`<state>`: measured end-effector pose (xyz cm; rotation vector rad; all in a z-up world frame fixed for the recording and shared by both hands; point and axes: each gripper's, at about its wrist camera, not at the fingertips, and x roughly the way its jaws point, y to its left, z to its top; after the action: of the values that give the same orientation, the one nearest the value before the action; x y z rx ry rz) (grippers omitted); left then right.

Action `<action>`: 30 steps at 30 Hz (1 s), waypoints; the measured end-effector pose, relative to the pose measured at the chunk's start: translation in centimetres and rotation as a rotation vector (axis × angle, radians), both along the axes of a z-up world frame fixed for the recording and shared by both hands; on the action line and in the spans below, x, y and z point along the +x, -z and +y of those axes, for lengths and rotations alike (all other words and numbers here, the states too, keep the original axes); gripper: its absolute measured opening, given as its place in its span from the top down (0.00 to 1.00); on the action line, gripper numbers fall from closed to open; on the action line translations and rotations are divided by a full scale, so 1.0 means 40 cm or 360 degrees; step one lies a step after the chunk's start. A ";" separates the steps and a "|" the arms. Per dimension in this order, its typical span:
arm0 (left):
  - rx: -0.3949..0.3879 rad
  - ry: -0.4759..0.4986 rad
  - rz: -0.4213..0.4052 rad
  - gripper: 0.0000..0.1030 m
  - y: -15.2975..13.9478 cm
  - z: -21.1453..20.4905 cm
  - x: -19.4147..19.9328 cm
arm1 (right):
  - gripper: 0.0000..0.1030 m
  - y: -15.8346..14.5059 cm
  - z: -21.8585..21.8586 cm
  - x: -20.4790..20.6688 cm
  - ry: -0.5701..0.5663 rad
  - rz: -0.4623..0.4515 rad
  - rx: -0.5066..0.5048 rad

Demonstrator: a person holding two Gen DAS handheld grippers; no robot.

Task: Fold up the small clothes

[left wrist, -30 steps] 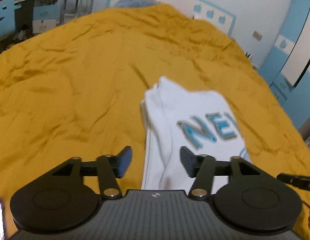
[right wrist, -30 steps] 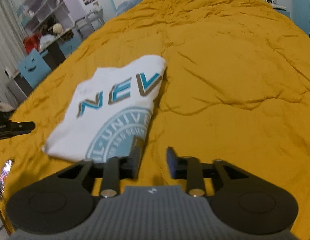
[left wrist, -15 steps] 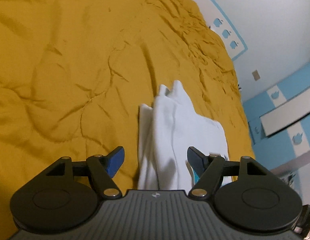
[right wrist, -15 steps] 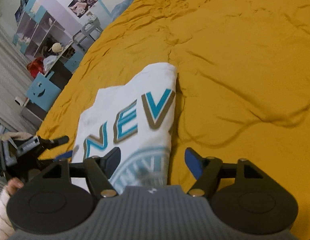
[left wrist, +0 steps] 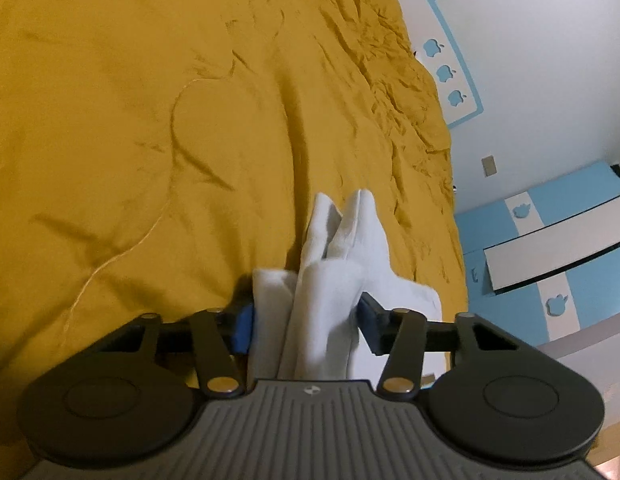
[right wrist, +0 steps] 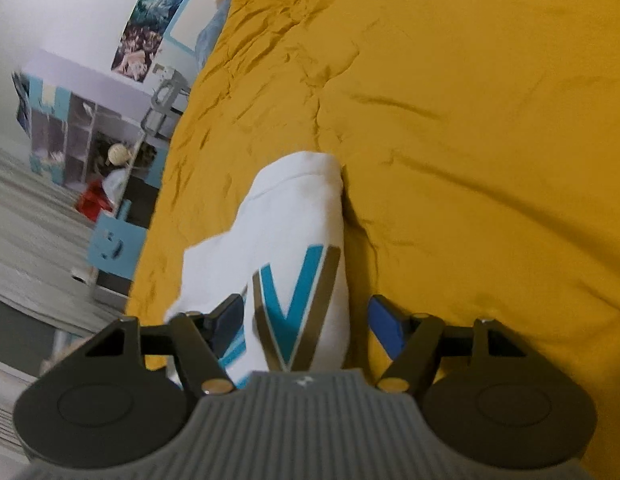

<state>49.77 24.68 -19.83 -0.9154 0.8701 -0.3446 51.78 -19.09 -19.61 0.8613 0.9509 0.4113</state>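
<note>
A wide mustard-yellow bedspread [left wrist: 157, 128] fills both views, creased all over. On it lies the folded white T-shirt [right wrist: 297, 232], a teal and tan letter V printed on top. The left gripper [left wrist: 305, 322] sits at the shirt's layered edge, jaws spread, a thick bundle of white cloth between the blue pads; whether they press it I cannot tell. The right gripper [right wrist: 307, 322] hangs over the printed side of the shirt, jaws spread wide either side of the V.
</note>
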 end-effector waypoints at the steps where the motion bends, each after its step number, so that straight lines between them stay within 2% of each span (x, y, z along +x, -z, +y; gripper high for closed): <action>1: -0.0005 -0.0001 0.0001 0.50 0.003 -0.002 0.006 | 0.38 0.009 -0.002 0.013 0.0012 0.0009 0.0031; 3: -0.0002 0.0004 0.0006 0.55 0.003 -0.009 0.016 | 0.43 0.029 -0.004 0.042 0.0032 0.0044 0.0094; 7: 0.0043 0.0004 0.0012 0.68 -0.008 -0.020 0.019 | 0.65 0.059 -0.005 0.090 0.0064 0.0109 0.0202; 8: 0.0055 -0.0003 0.0009 0.72 -0.016 -0.028 0.021 | 0.69 0.061 -0.005 0.098 0.0065 0.0119 0.0201; 10: 0.0093 -0.0019 -0.0015 0.75 -0.039 -0.036 0.012 | 0.85 0.050 -0.003 0.101 0.0052 0.0092 0.0170; 12: 0.0156 -0.0027 -0.0078 0.78 -0.076 -0.050 -0.006 | 0.90 0.025 0.001 0.094 0.0035 0.0037 0.0155; 16: 0.0352 -0.0025 -0.0243 0.80 -0.173 -0.095 -0.063 | 0.93 -0.069 0.019 0.059 -0.0010 -0.0121 0.0054; 18: 0.0471 -0.0029 -0.0356 0.80 -0.236 -0.124 -0.108 | 0.93 -0.135 0.030 0.031 -0.0043 -0.0236 -0.0029; 21: 0.0583 -0.0071 -0.0500 0.81 -0.315 -0.154 -0.188 | 0.94 -0.232 0.036 -0.026 -0.0073 -0.0393 -0.0093; 23: 0.0617 -0.0095 -0.0586 0.81 -0.361 -0.170 -0.244 | 0.94 -0.288 0.033 -0.070 -0.0077 -0.0467 -0.0111; 30: 0.0596 -0.0185 -0.0838 0.82 -0.511 -0.217 -0.450 | 0.94 -0.467 0.005 -0.279 -0.0068 -0.0706 -0.0117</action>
<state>31.78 15.99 0.62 -0.4865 0.3732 -0.2899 40.60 -18.90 -0.92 0.6464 0.5705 0.5731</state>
